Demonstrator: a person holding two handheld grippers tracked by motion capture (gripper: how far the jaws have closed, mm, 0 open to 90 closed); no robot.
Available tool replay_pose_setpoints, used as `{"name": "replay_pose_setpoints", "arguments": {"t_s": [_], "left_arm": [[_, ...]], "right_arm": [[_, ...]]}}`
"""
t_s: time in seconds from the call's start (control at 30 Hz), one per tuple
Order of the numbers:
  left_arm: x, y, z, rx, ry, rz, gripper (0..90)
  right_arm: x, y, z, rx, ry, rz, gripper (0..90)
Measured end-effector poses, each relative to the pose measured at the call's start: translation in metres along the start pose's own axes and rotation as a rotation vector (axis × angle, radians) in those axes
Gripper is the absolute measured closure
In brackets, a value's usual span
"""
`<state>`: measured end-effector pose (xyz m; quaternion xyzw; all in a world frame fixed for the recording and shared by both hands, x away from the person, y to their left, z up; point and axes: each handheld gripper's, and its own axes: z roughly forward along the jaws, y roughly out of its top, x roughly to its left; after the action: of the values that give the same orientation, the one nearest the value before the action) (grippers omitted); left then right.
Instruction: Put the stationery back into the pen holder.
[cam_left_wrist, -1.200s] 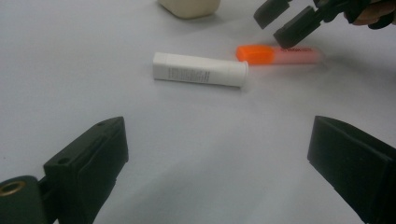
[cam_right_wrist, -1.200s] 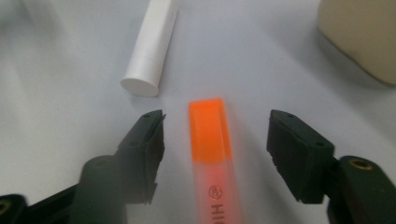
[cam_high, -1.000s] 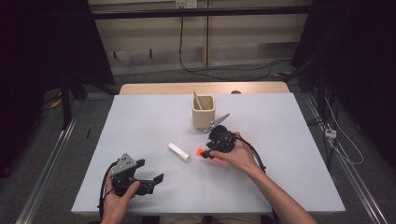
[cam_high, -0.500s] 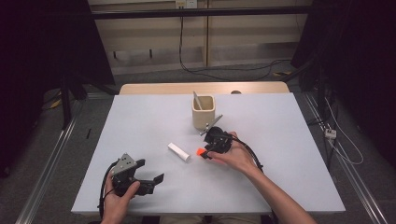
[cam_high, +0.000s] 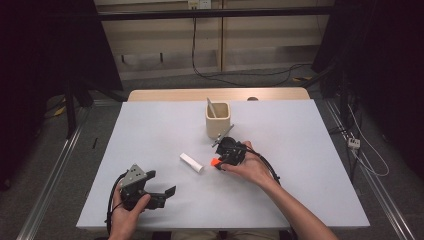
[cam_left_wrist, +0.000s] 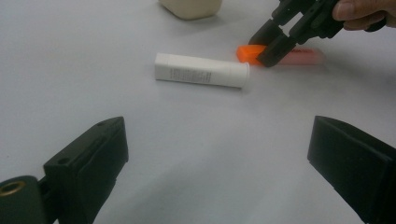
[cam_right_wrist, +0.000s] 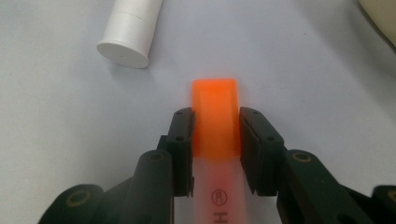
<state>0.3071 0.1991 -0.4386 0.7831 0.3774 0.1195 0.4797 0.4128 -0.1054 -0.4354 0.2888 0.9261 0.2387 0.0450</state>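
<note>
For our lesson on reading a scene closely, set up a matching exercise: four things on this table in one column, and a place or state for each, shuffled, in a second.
Things:
1. orange-capped marker
2. white tube
3. beige cup
4. left tool

States:
A. stands upright at the far side, a stick inside
B. jaws wide apart, nothing between them
C. lies on its side, untouched
D. lies flat, pinched at the cap by the right tool

Pairs: 1-D, 2-C, 3-A, 4-B

High view overhead, facing forward-down; tool views low, close; all share white tube area.
</note>
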Motion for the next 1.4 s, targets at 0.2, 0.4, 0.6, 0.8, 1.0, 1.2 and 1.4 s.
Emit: {"name": "replay_pose_setpoints", "arguments": {"t_s": [0.2,0.4,0.6,0.8,1.0,1.2,1.4], "left_arm": [[0.001,0.000,-0.001,0.003,0.003,-0.005,4.9],[0.002,0.000,-0.001,0.003,0.000,-0.007,5.0],[0.002,0.001,0.001,0.009,-0.005,0.003,5.0],[0.002,0.000,0.001,0.005,0.000,-0.007,5.0],[0.002,0.000,0.000,0.005,0.000,-0.009,4.9],[0.002,0.000,-0.001,0.006,0.002,-0.004,5.0],[0.003,0.000,0.000,0.007,0.002,-0.003,4.9]], "right_arm": [[0.002,0.002,0.000,0.015,-0.015,-0.012,67.7],[0.002,0.002,-0.001,0.014,-0.016,-0.015,67.8],[0.002,0.001,-0.003,0.002,-0.005,-0.013,67.8],[0.000,0.001,-0.011,-0.035,0.002,0.004,67.8],[0.000,-0.001,-0.018,-0.072,0.000,-0.001,67.9],[0.000,-0.001,-0.025,-0.104,0.004,-0.003,67.9],[-0.004,-0.002,-0.035,-0.149,0.005,0.013,67.9]]}}
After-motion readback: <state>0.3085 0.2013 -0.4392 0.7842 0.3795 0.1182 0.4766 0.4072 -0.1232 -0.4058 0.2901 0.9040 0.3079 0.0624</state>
